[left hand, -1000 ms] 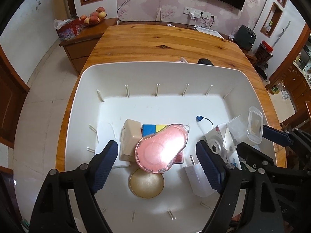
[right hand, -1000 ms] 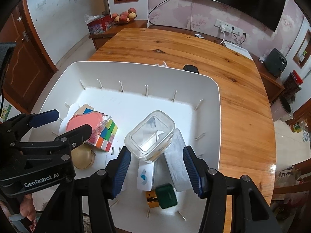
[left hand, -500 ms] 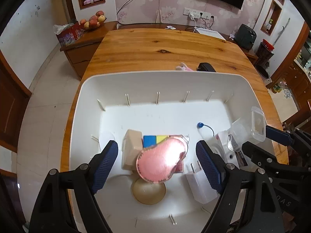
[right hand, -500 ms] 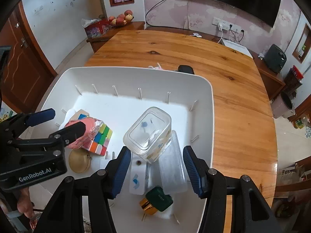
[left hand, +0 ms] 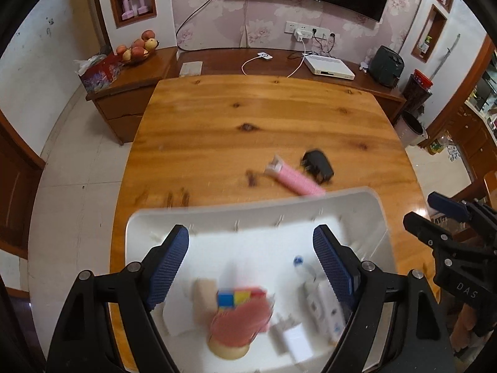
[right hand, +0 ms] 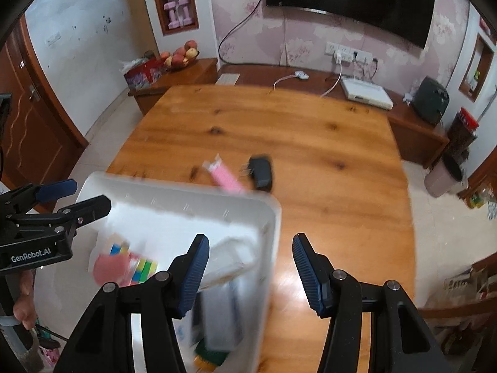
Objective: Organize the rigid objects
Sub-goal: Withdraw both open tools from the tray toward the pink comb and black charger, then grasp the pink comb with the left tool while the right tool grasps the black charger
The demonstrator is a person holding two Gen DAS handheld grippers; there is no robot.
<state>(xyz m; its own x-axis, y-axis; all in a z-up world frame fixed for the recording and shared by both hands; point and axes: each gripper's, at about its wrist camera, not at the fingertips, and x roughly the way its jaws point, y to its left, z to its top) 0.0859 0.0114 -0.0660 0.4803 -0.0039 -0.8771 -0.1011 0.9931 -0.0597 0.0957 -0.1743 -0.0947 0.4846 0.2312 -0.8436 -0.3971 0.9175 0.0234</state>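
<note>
A white bin point(left hand: 357, 199) sits on the wooden table and holds several things: a pink round lid point(left hand: 240, 320), a colour cube point(left hand: 239, 297), a white charger point(left hand: 293, 338). My left gripper point(left hand: 251, 264) is open and empty above the bin. My right gripper point(right hand: 251, 272) is open and empty over the bin's right wall point(right hand: 270, 248). The clear box point(right hand: 230, 264) lies blurred in the bin. Beyond the bin lie a pink cylinder point(left hand: 295, 180) and a black adapter point(left hand: 318, 166), also in the right wrist view point(right hand: 225, 180) point(right hand: 262, 171).
The wooden table point(left hand: 248, 124) stretches beyond the bin. A sideboard point(left hand: 130, 84) with a fruit bowl point(left hand: 138, 49) stands at the back left. A white box point(left hand: 329, 66) and a black appliance point(left hand: 385, 65) sit on the rear shelf.
Both grippers have pulled back and tilted up. The right gripper has let go of the clear box, which now lies in the bin. The pink lid has left the left gripper.
</note>
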